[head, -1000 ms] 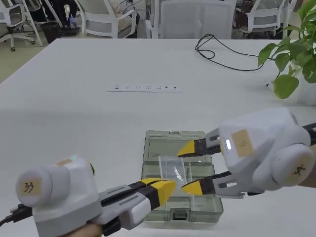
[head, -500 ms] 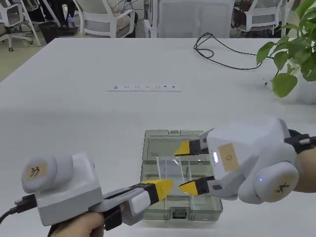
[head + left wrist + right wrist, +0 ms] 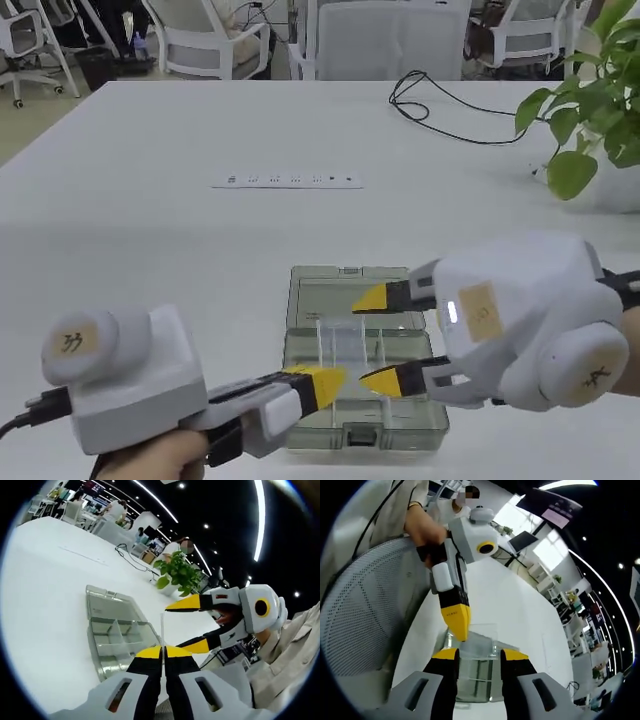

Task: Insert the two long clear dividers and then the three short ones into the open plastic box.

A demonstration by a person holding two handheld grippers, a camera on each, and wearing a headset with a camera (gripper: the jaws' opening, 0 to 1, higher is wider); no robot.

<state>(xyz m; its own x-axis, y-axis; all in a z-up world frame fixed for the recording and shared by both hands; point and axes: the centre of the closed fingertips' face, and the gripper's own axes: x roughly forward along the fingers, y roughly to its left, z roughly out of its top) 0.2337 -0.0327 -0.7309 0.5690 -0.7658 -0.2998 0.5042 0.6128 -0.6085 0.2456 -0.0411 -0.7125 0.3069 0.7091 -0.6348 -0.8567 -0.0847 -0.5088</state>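
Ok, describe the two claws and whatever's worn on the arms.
Both claws are bulky white housings with black jaws tipped yellow. The left claw carries a tan sticker marked 33 and a black cable; the right claw has tan labels. A beige sleeve shows.

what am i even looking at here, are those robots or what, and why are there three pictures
No robot here: a person holds a handheld gripper in each hand, each with two yellow-tipped fingers. The head view comes from a headset camera looking down at the white table. The two round pictures come from cameras riding on the grippers, looking along their fingers. On the table lies an open plastic box, with a power strip and a plant farther back. The left gripper is shut on a thin clear divider over the box. The right gripper is open, its fingers spread close to that divider.
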